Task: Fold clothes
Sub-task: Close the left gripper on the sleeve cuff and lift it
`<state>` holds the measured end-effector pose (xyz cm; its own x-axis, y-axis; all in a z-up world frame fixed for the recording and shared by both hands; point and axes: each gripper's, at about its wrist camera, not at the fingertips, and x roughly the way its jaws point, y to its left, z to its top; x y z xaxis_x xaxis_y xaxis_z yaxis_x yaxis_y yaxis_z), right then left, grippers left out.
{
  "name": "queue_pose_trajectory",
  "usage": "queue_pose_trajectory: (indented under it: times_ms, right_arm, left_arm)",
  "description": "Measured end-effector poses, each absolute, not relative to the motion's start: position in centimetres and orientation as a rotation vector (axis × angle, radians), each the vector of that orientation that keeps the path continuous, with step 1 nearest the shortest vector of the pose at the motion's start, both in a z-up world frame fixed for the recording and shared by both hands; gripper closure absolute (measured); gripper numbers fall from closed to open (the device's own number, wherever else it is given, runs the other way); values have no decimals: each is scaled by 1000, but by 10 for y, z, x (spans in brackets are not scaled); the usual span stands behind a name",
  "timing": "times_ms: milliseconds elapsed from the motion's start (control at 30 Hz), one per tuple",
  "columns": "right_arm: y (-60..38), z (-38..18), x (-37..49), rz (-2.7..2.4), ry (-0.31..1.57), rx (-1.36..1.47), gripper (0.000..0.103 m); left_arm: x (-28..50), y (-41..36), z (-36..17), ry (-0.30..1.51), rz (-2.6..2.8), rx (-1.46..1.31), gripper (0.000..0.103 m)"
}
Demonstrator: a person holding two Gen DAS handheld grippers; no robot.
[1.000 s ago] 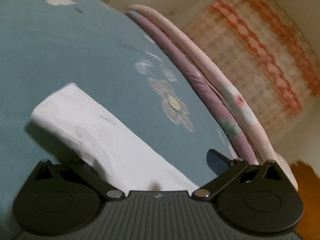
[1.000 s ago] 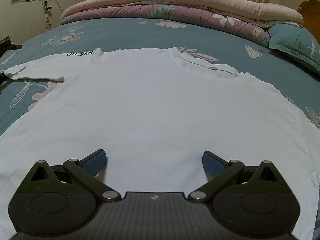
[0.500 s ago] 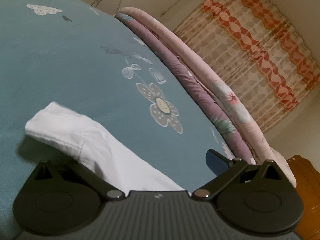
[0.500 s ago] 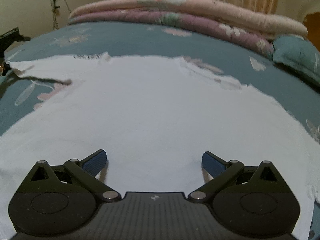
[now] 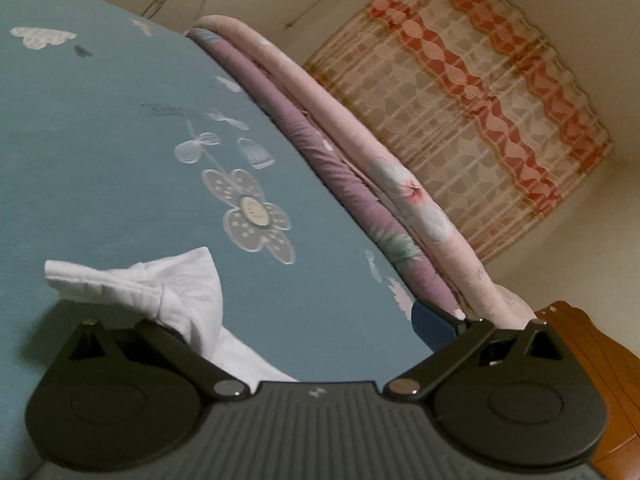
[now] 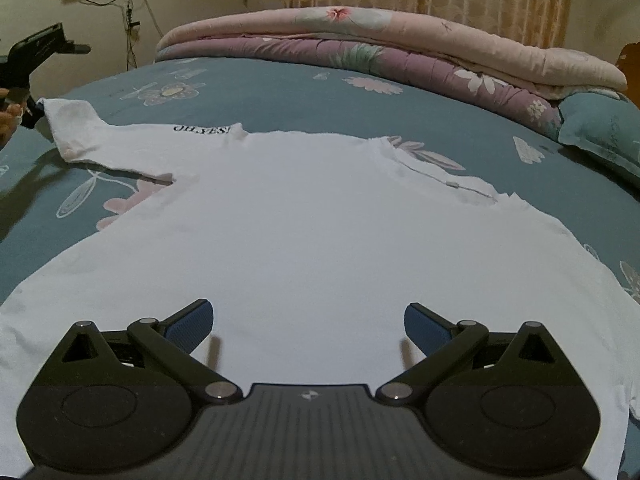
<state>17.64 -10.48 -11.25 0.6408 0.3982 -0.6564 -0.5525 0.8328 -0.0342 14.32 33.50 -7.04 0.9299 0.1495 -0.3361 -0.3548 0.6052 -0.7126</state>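
Observation:
A white T-shirt (image 6: 304,232) lies flat on the bed, with black "OH,YES!" lettering (image 6: 202,130) on a turned-over edge near its left shoulder. My right gripper (image 6: 308,320) hovers open just over the shirt's near part, nothing between its blue pads. The left sleeve (image 6: 80,128) is raised off the sheet at its far end, where my left gripper (image 6: 28,80) meets it. In the left wrist view the bunched sleeve (image 5: 160,284) drapes over the left finger and hides it. The left gripper (image 5: 308,316) stands wide open, its right finger (image 5: 432,316) bare.
The teal floral bed sheet (image 6: 280,92) spreads around the shirt. Folded pink and purple quilts (image 6: 380,44) lie along the far side, with a teal pillow (image 6: 600,124) at the right. A wooden headboard (image 5: 580,340) and a curtain (image 5: 460,100) stand beyond. A hand (image 6: 6,120) holds the left gripper.
The sleeve end has come up off the sheet and bunched over the left finger as the left gripper pulled back and tilted. The right gripper has stayed open over the shirt.

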Motion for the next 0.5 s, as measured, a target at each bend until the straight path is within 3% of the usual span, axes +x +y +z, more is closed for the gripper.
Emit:
queue_pose_trajectory:
  times_ms: [500]
  right_arm:
    - [-112, -117, 177, 537, 703, -216, 0]
  left_arm:
    - [190, 266, -12, 308, 135, -805, 2]
